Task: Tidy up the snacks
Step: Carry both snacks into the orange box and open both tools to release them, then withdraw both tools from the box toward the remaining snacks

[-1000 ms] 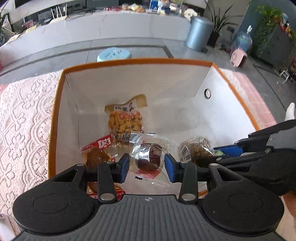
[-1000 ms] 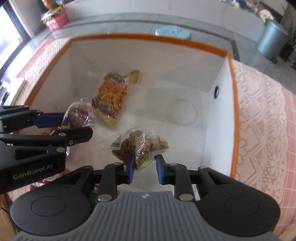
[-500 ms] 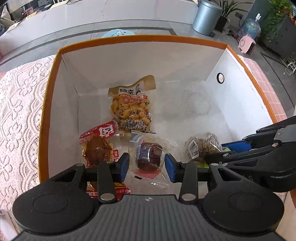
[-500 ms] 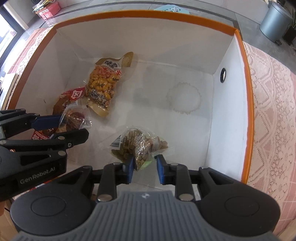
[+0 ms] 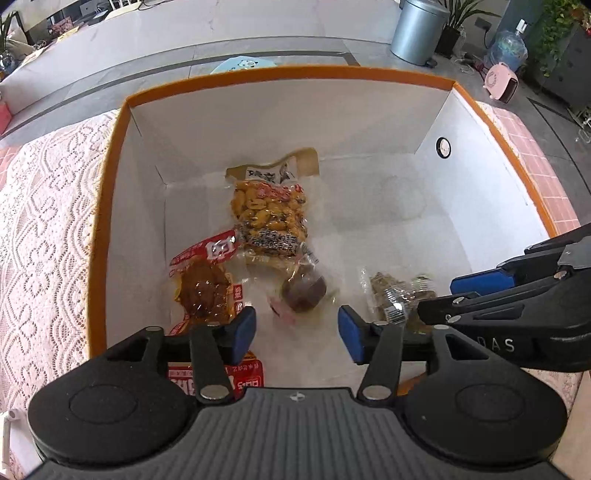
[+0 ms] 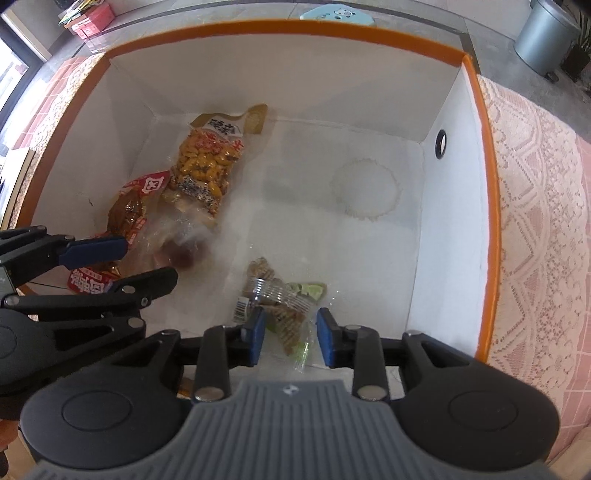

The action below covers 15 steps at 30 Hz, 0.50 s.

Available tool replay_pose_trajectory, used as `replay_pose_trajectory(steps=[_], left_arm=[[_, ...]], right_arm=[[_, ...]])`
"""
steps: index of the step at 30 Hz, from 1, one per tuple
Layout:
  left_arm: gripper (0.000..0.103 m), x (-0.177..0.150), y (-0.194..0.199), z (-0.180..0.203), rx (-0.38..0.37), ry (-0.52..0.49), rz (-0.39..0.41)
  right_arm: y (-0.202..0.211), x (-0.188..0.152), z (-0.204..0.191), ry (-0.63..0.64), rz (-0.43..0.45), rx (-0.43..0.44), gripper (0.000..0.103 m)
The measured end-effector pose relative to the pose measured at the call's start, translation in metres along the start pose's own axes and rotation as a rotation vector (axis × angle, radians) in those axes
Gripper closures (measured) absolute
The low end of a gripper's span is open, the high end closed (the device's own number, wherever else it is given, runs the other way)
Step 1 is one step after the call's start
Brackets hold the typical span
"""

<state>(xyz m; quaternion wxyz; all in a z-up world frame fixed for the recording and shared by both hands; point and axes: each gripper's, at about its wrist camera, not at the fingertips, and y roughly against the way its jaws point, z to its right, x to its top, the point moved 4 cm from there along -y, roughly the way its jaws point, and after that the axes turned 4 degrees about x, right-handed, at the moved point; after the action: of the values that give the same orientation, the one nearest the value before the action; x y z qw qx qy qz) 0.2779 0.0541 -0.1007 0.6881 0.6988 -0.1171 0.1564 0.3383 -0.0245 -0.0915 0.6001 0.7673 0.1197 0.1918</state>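
A white box with an orange rim [image 5: 110, 177] [image 6: 487, 206] holds several snack packets. My left gripper [image 5: 297, 334] is open over the box; a clear packet with a dark brown snack [image 5: 304, 291] [image 6: 184, 254] is loose below it, blurred. My right gripper [image 6: 290, 338] is open; a clear packet of brown crunchy pieces [image 6: 280, 295] [image 5: 397, 295] is loose between and beyond its pads. A yellow bean packet [image 5: 269, 210] [image 6: 210, 162] and a red meat packet [image 5: 203, 280] [image 6: 129, 210] lie on the box floor at left.
The box stands on a pink lace tablecloth [image 5: 44, 229] [image 6: 543, 221]. Another red packet [image 5: 218, 380] lies under my left gripper. A grey bin [image 5: 419, 31] and a light blue stool [image 5: 243, 64] stand on the floor beyond.
Both grippers have opened and let go of their packets, which have dropped into the box. Both grippers have tilted further down over the box.
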Motion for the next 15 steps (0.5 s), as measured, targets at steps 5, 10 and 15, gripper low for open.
replay_pose_trajectory(steps=[5, 10, 15], left_arm=[[0.032, -0.004, 0.016, -0.003, 0.003, 0.015, 0.042], [0.03, -0.012, 0.037, -0.003, -0.018, 0.034, 0.098], [0.03, -0.018, 0.061, -0.004, -0.021, 0.049, 0.169]], right_arm=[[0.012, -0.002, -0.003, -0.001, 0.032, -0.019, 0.063], [0.034, -0.009, -0.008, 0.015, 0.084, -0.027, 0.052], [0.057, -0.018, -0.012, 0.036, 0.139, -0.052, 0.044]])
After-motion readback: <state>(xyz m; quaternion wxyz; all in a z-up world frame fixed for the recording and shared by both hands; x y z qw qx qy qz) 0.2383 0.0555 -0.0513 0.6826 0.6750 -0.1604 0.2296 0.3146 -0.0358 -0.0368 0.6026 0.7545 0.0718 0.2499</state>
